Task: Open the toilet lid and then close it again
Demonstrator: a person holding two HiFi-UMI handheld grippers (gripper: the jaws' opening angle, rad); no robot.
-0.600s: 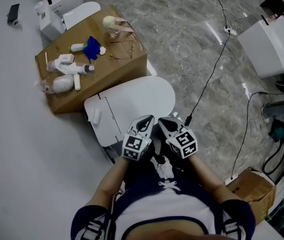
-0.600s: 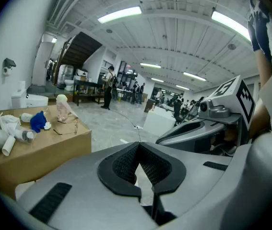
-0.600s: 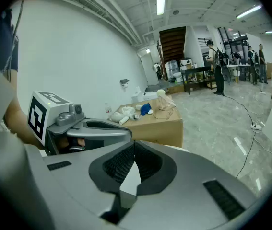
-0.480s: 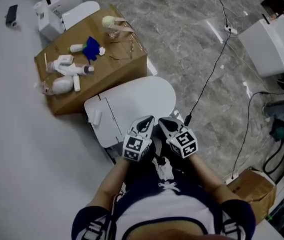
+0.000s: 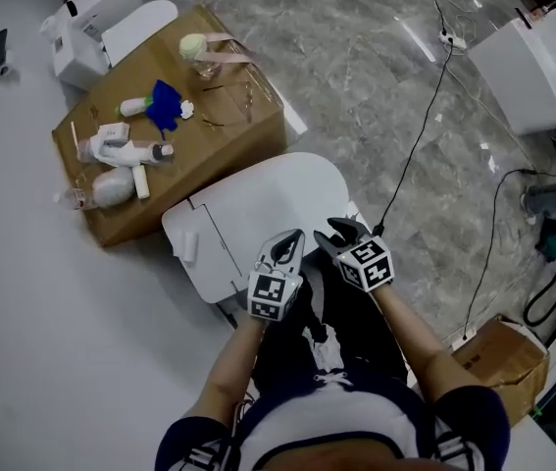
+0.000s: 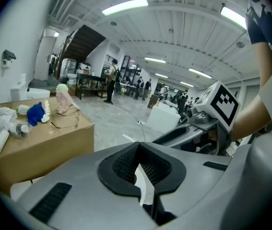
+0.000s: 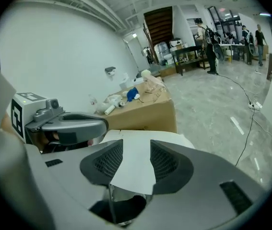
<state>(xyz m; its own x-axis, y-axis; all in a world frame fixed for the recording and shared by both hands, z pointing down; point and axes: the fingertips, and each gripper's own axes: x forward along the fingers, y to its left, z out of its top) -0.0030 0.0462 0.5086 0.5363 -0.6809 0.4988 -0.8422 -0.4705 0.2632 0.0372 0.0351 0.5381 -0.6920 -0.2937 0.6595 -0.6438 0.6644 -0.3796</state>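
The white toilet stands below me with its lid (image 5: 268, 199) down flat. My left gripper (image 5: 284, 246) hangs over the lid's near edge and is shut, its pads meeting with nothing between them (image 6: 138, 145). Just right of it my right gripper (image 5: 342, 232) is open. In the right gripper view the lid (image 7: 135, 164) shows through the gap between the jaws (image 7: 136, 145), and the pads do not touch it. Each gripper shows in the other's view: the right one (image 6: 207, 121) and the left one (image 7: 66, 121).
A cardboard box (image 5: 209, 155) stands against the toilet's far side, with bottles, a blue object (image 5: 165, 104) and a glass on top. A second toilet (image 5: 111, 27) lies beyond it. A cable (image 5: 415, 145) crosses the marble floor. A white unit (image 5: 542, 57) is at the right, a small carton (image 5: 498, 356) near my feet.
Both grippers have shifted slightly forward over the lid's near edge. The right gripper's fingers now stand visibly apart. The lid stays down.
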